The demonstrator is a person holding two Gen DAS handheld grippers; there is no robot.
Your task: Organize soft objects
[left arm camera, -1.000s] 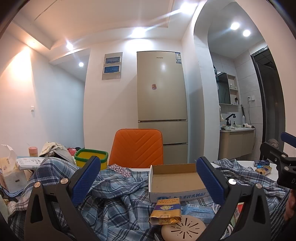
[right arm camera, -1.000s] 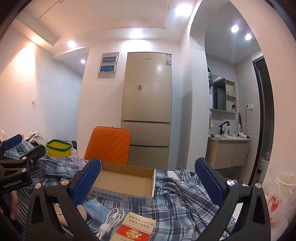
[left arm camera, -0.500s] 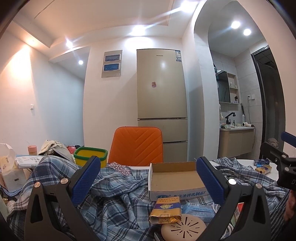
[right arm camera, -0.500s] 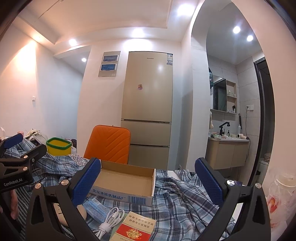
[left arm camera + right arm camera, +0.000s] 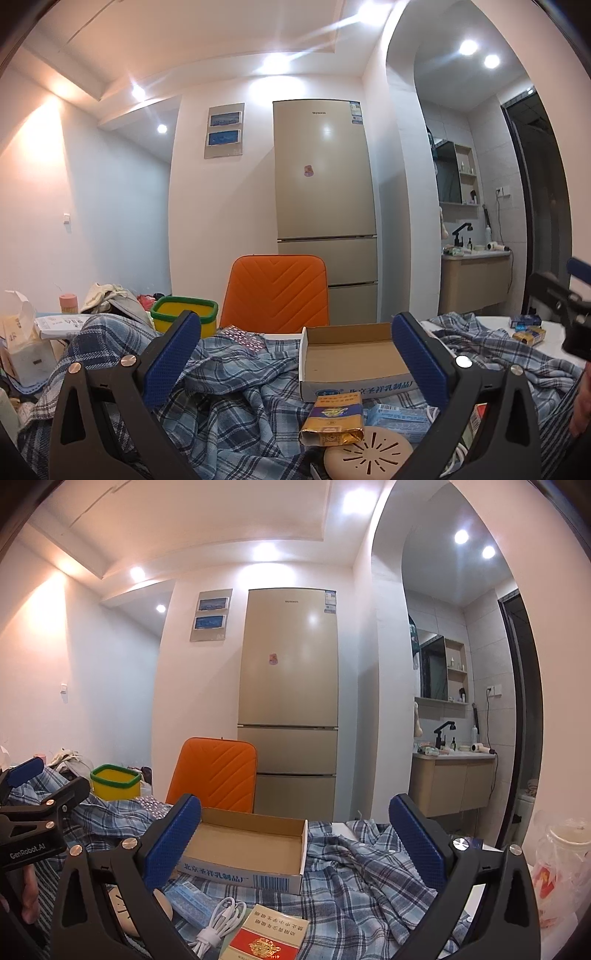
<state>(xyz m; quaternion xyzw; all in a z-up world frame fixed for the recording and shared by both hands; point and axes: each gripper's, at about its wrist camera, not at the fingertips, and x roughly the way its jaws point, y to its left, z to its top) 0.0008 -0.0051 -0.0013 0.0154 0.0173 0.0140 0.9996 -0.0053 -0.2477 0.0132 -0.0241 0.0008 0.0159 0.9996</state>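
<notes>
A crumpled blue plaid shirt (image 5: 236,398) lies spread over the table, and it also shows in the right wrist view (image 5: 362,878). My left gripper (image 5: 295,354) is open and empty, held above the shirt. My right gripper (image 5: 295,834) is open and empty above the shirt too. An open cardboard box (image 5: 351,362) sits on the shirt between both grippers and shows in the right wrist view (image 5: 251,853). More crumpled cloth (image 5: 107,295) lies at the far left.
On the shirt lie a gold packet (image 5: 332,421), a round beige disc (image 5: 369,454), a red packet (image 5: 269,938), a white cable (image 5: 218,923) and a blue pack (image 5: 192,901). A yellow-green bin (image 5: 184,314), an orange chair (image 5: 277,291) and a tissue box (image 5: 22,343) stand behind.
Both views have shifted only slightly; the scene sits a little lower in the left wrist view. Both grippers stay open and nothing on the table has moved.
</notes>
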